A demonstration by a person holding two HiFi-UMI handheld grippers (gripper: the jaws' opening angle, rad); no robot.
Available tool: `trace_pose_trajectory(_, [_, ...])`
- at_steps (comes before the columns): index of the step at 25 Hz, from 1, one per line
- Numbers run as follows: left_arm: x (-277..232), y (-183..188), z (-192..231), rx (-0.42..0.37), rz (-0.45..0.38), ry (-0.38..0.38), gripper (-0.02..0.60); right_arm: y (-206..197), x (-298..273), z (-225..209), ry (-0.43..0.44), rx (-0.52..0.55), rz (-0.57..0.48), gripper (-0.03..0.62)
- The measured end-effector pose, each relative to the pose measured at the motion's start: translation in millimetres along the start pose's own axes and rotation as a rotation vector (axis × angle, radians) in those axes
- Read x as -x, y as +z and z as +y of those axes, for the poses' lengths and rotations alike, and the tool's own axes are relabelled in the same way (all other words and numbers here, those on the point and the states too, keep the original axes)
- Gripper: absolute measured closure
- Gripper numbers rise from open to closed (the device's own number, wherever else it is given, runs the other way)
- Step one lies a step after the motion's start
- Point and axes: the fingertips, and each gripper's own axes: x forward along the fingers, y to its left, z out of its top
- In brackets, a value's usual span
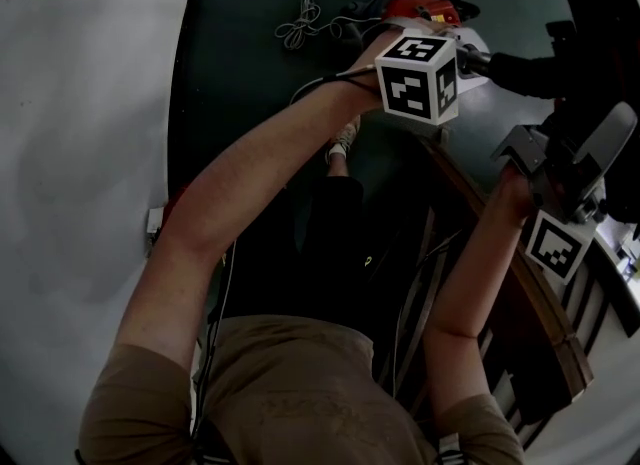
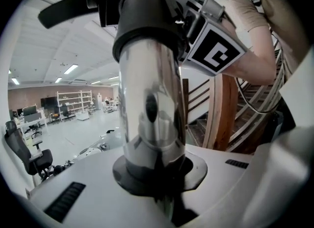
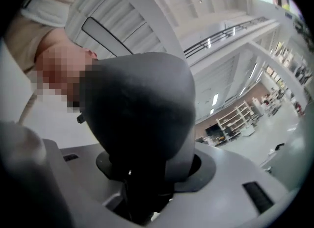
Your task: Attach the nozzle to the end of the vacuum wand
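Two grips: left claw (image 2: pixel 158 185) on wand (image 2: pixel 149 104), right claw (image 3: pixel 147 175) on nozzle (image 3: pixel 137 109).

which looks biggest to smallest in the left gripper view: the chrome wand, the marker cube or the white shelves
1. chrome wand, fills the middle, nearest the camera
2. marker cube
3. white shelves, far across the room, so their real size stays unsure

Left gripper (image 1: pixel 452 53), marker cube foremost, on the chrome vacuum wand (image 1: pixel 473 59). Black nozzle (image 1: pixel 525 75) at the wand's end. Right gripper (image 1: pixel 568 153) raised above a wooden railing (image 1: pixel 520 283). Below: red vacuum body (image 1: pixel 420 5) and coiled white cable (image 1: pixel 298 21) on a dark floor (image 1: pixel 250 83).
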Motion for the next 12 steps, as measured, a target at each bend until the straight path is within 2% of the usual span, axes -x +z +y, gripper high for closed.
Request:
trace_pose_trajectory(3, [2.8,-1.0,-5.5,-0.024,-0.013,-0.074,0.543,-4.6,-6.2,6.3,0.172,-0.059,0.036,0.378])
trace_pose_trajectory(5, [4.2,-1.1,-7.5,-0.03,-0.029,-0.125,0.543,-7.2,-10.6,12.7,0.264,-0.061,0.045,0.378])
trace_pose_trajectory(7, [6.3,0.7,-8.9,-0.02,-0.057,-0.164,0.543,-8.1,-13.3,14.5,0.299,-0.05,0.049,0.378])
trace_pose_trajectory(10, [16.3,4.3,-18.8,-0.004,-0.104,-0.191,0.448,-8.1,-12.3,20.0,0.302,-0.061,0.049,0.378])
trace_pose_trajectory(12, [26.8,3.6,-22.5,0.015,-0.138,-0.165,0.408,-10.0,-12.5,25.1,0.3,-0.101,0.038,0.376])
